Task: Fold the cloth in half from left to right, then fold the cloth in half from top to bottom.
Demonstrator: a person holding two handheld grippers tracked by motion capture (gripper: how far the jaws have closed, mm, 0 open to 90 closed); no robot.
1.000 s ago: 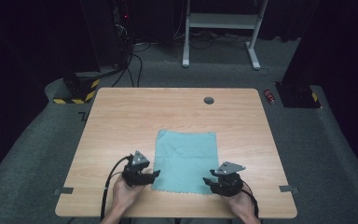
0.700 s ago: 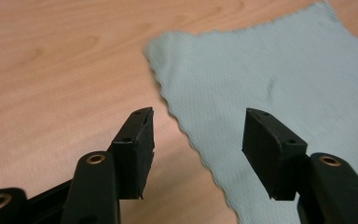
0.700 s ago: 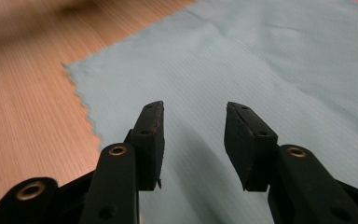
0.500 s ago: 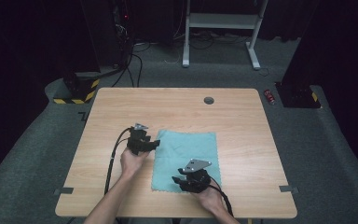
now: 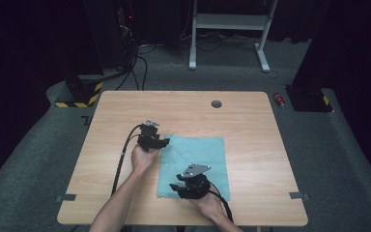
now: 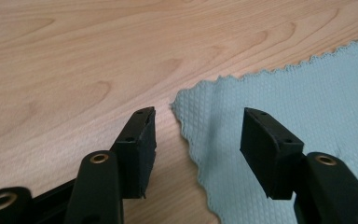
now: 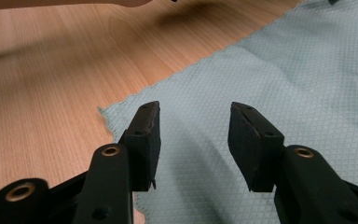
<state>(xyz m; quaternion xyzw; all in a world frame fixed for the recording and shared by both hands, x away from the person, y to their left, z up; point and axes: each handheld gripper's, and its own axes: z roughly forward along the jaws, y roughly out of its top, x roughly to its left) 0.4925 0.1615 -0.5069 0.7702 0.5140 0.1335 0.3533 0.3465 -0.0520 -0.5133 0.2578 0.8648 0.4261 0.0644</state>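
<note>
Lying flat on the wooden table (image 5: 125, 121), toward its near edge, the light blue cloth (image 5: 195, 159) is the landmark here. At its far left corner the left gripper (image 5: 160, 143) hovers with released jaws straddling that corner, nothing pinched. Over the cloth's near left part, the right gripper (image 5: 176, 189) hangs low, its jaws having just been opening, cloth beneath but ungripped.

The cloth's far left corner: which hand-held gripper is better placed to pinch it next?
Left. The left hand-held gripper has open jaws straddling that corner of the light blue cloth; the right hand-held gripper sits at the near edge.
</note>
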